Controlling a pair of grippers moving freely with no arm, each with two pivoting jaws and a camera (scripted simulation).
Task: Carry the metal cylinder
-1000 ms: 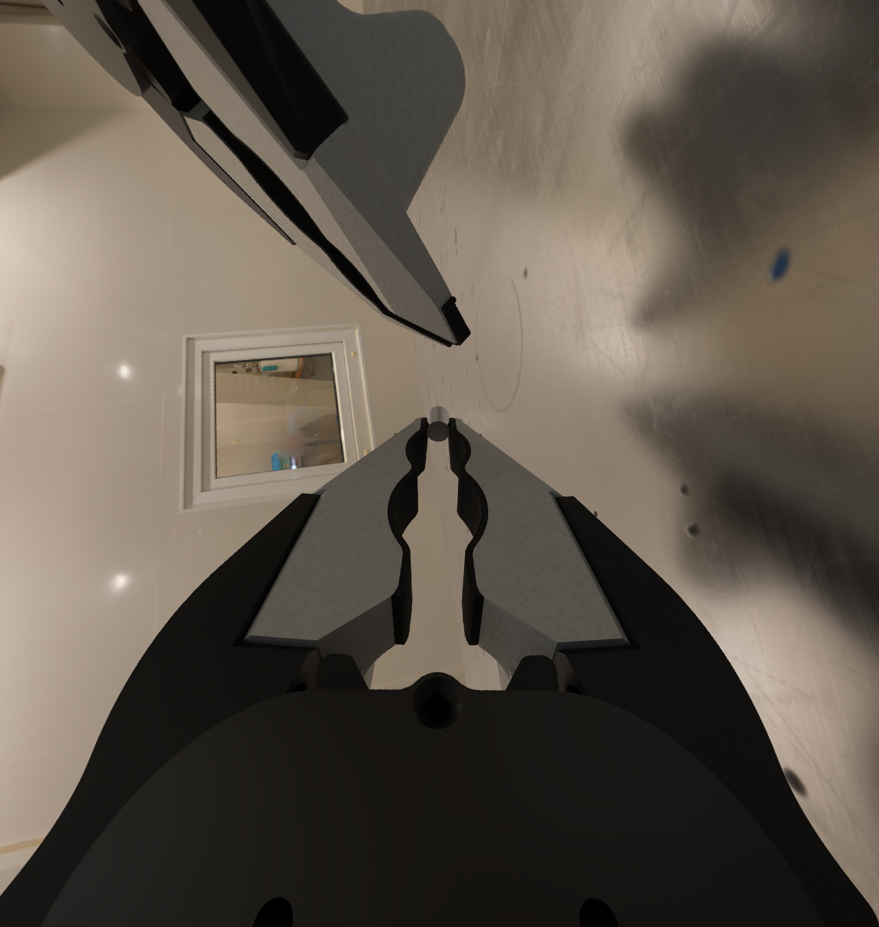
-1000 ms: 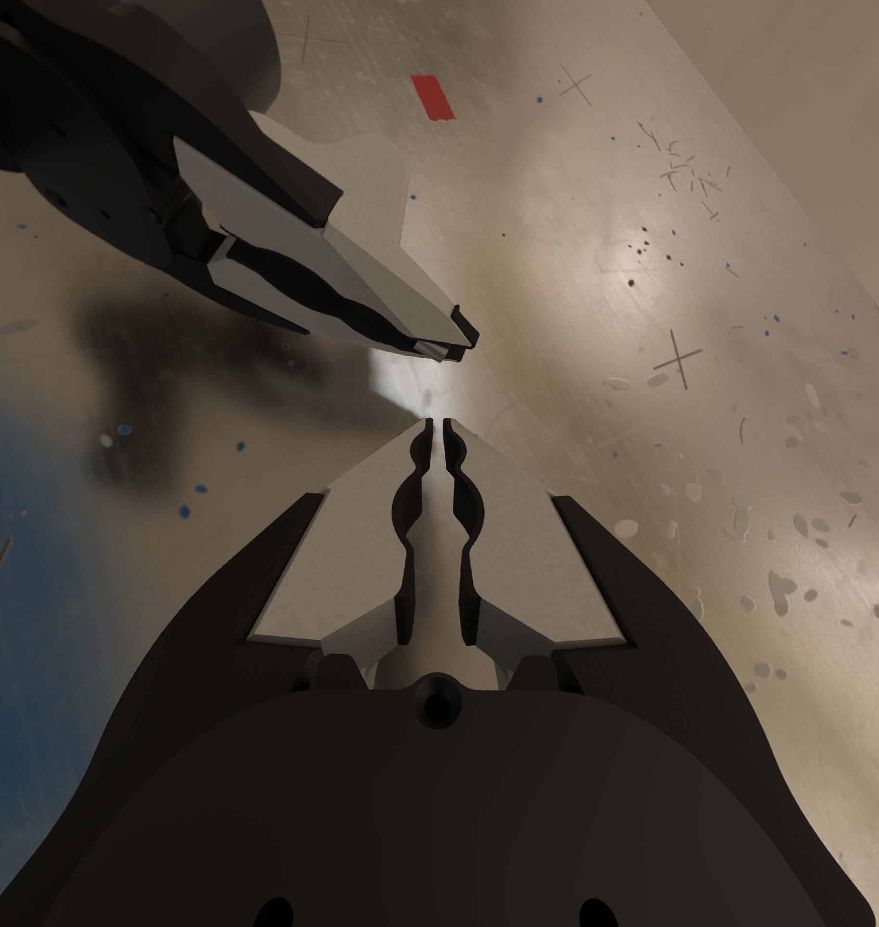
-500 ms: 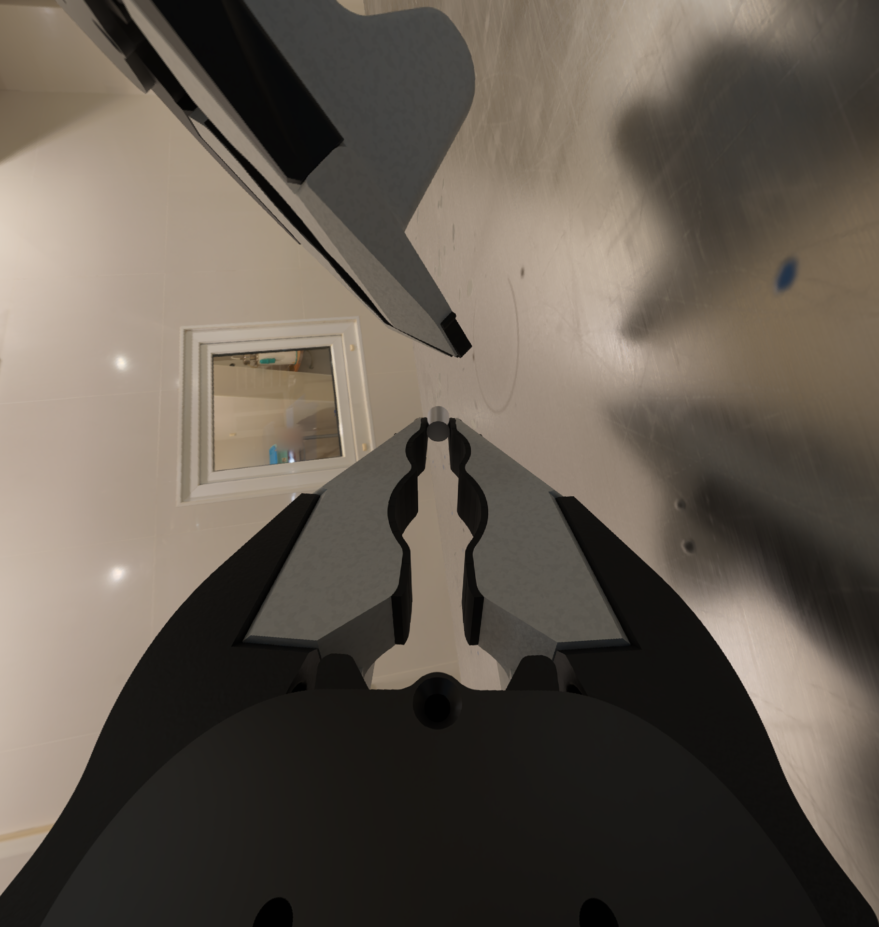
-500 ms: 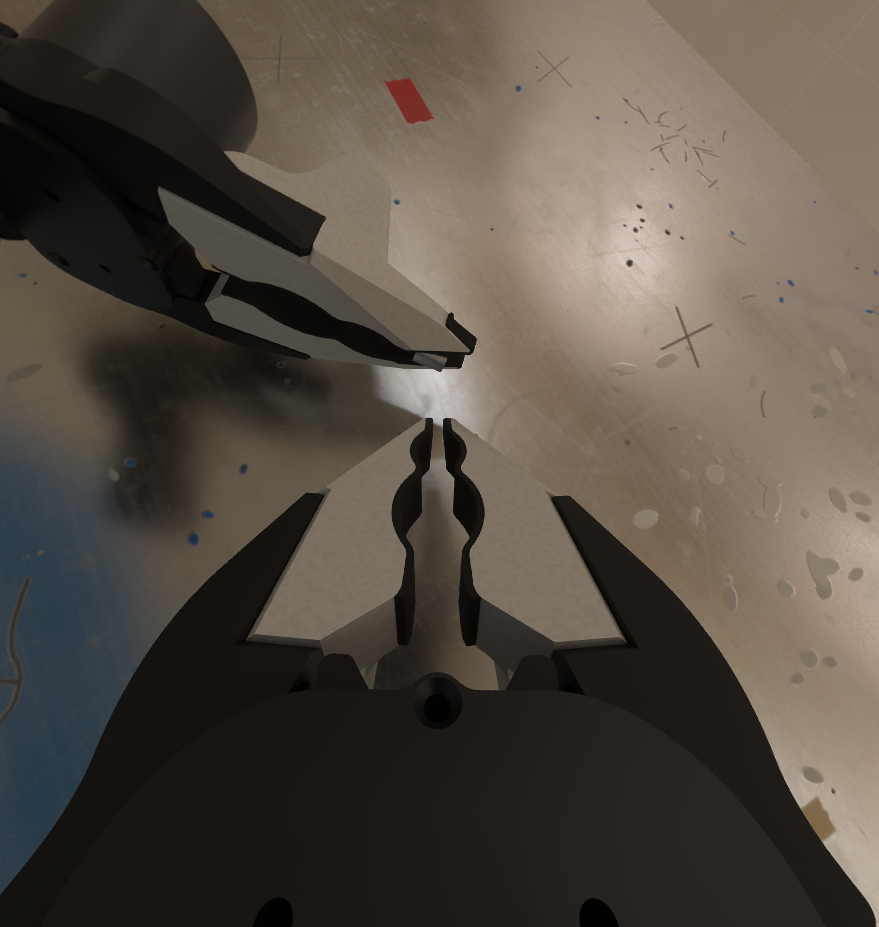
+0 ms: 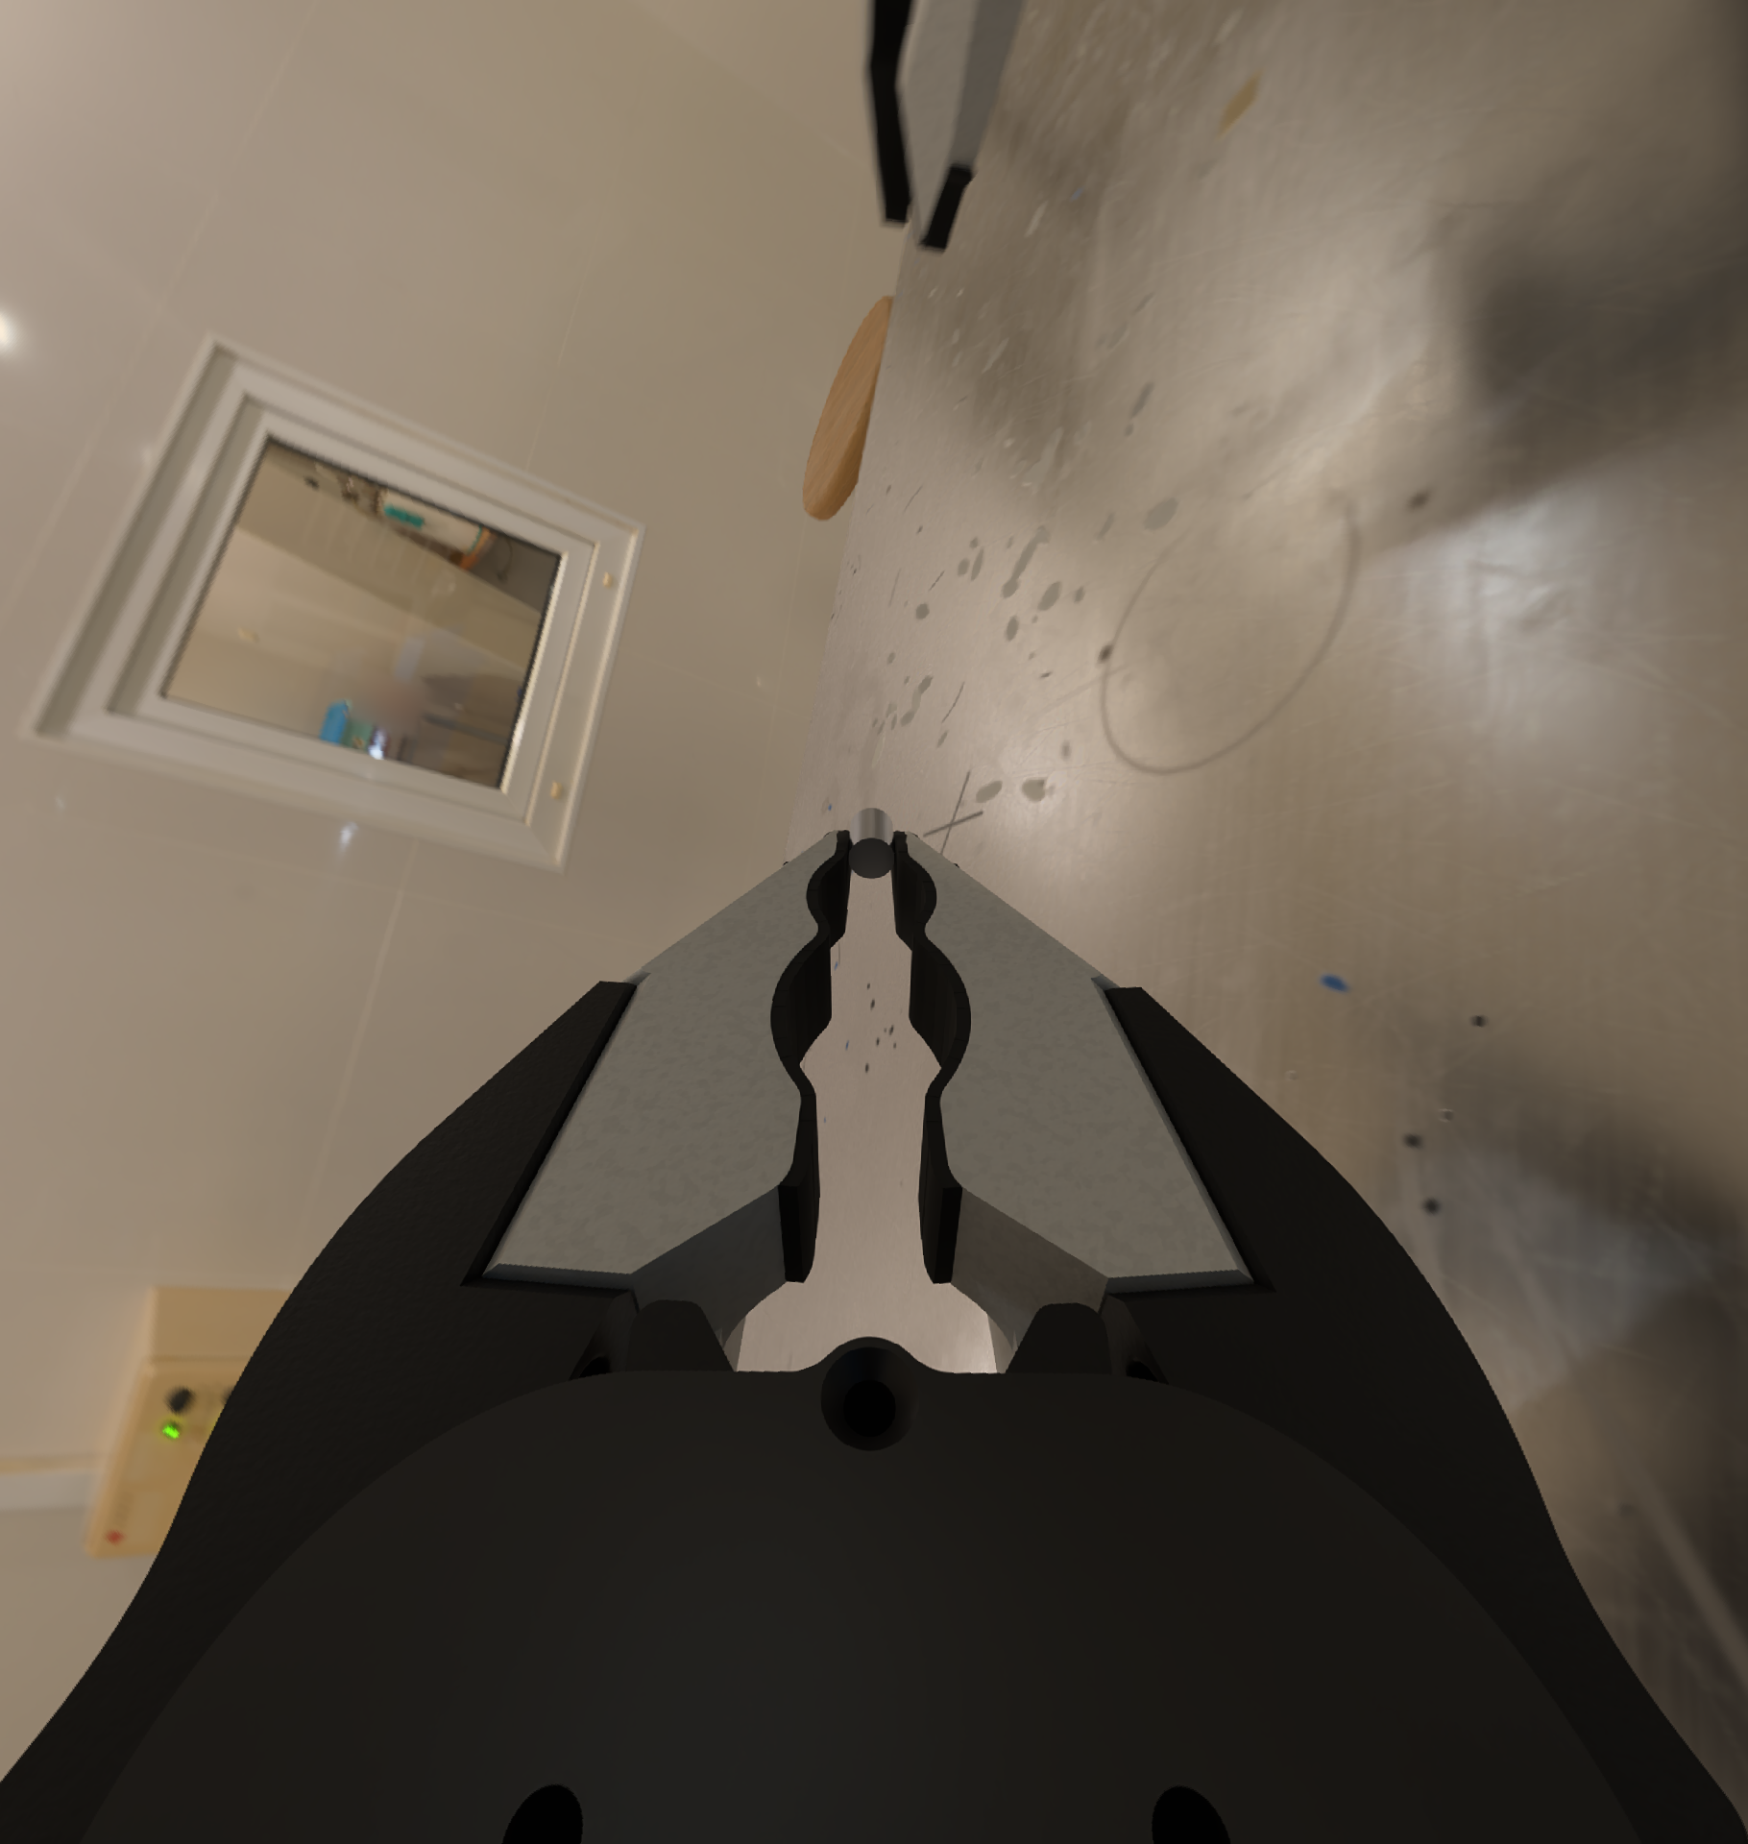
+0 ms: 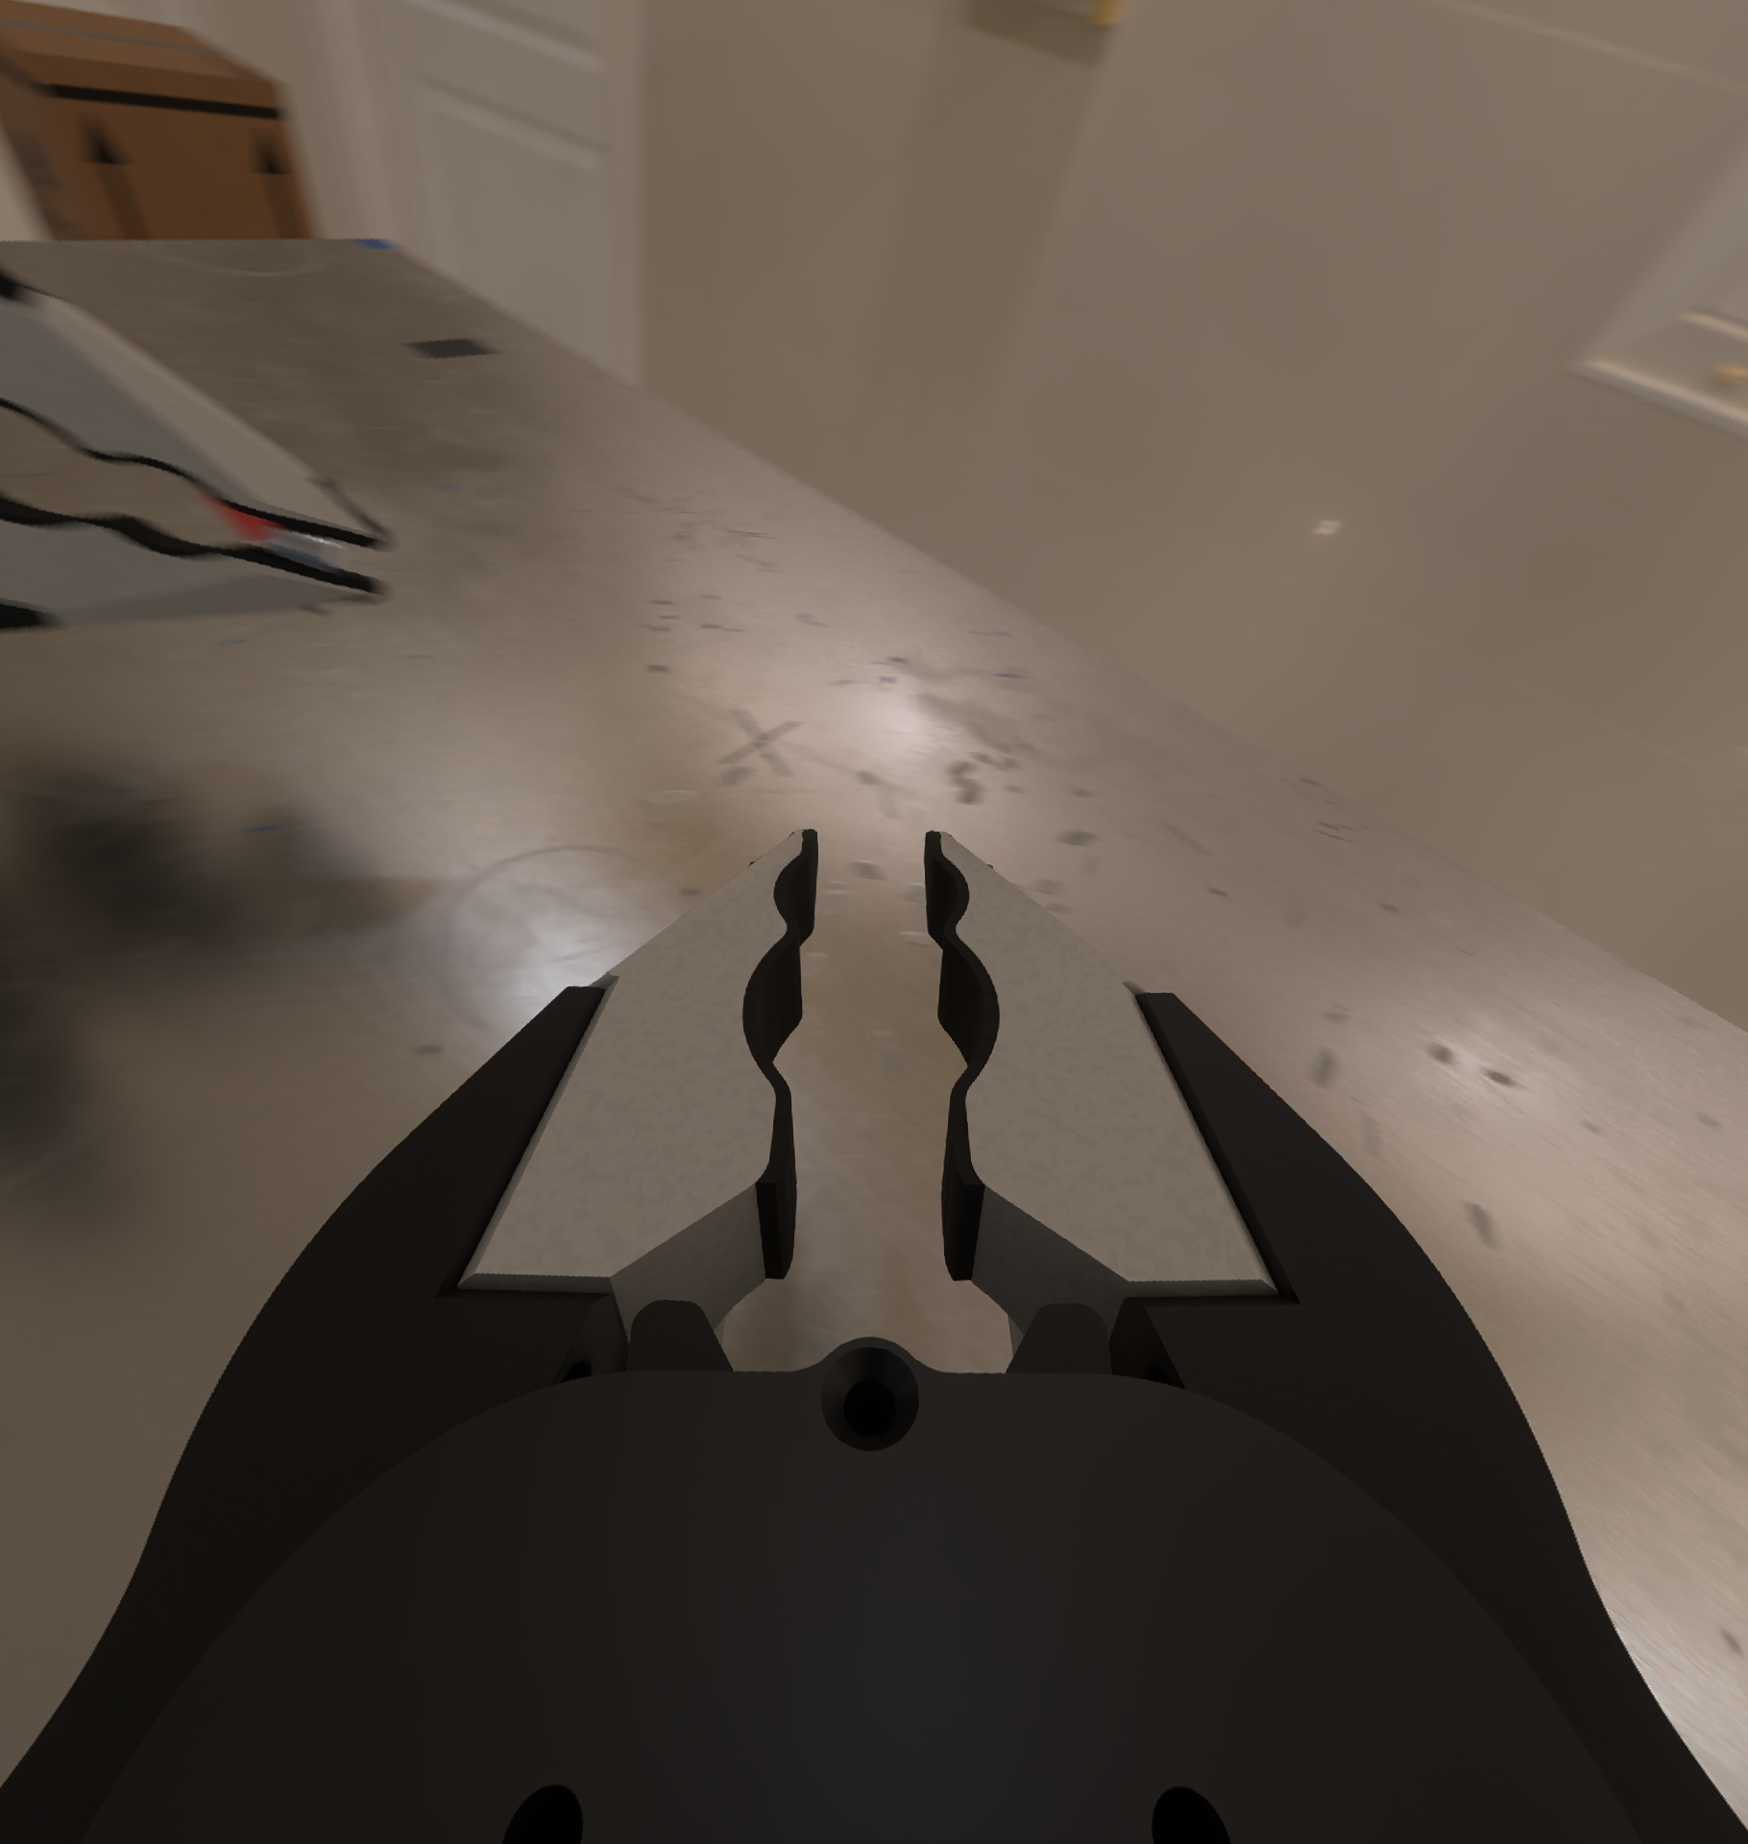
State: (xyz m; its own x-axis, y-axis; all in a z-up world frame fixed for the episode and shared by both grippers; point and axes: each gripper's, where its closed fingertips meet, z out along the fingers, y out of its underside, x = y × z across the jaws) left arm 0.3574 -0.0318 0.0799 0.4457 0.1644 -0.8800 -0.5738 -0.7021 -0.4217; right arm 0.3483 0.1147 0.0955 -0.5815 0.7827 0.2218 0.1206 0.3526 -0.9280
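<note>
A small grey metal cylinder (image 5: pixel 870 848) is pinched end-on between the tips of my left gripper (image 5: pixel 868 856), above the scratched metal table (image 5: pixel 1349 698). My right gripper (image 6: pixel 870 853) is open and empty, low over the table (image 6: pixel 650 698). In the right wrist view the left gripper (image 6: pixel 356 564) shows blurred at the left edge with the cylinder (image 6: pixel 296 547) at its tips. In the left wrist view the right gripper's fingers (image 5: pixel 935 200) show at the top edge, well apart from the cylinder.
A tan wooden disc (image 5: pixel 845 414) lies at the table's far edge. A white-framed window (image 5: pixel 351 609) and a beige wall box (image 5: pixel 157 1417) are on the wall. A cardboard box (image 6: pixel 142 140) stands beyond the table. The table edge (image 6: pixel 1050 629) runs diagonally on the right.
My right gripper has opened, pulled away from the cylinder and swung level toward the room. My left gripper has turned and still holds the cylinder. Both views are motion-blurred.
</note>
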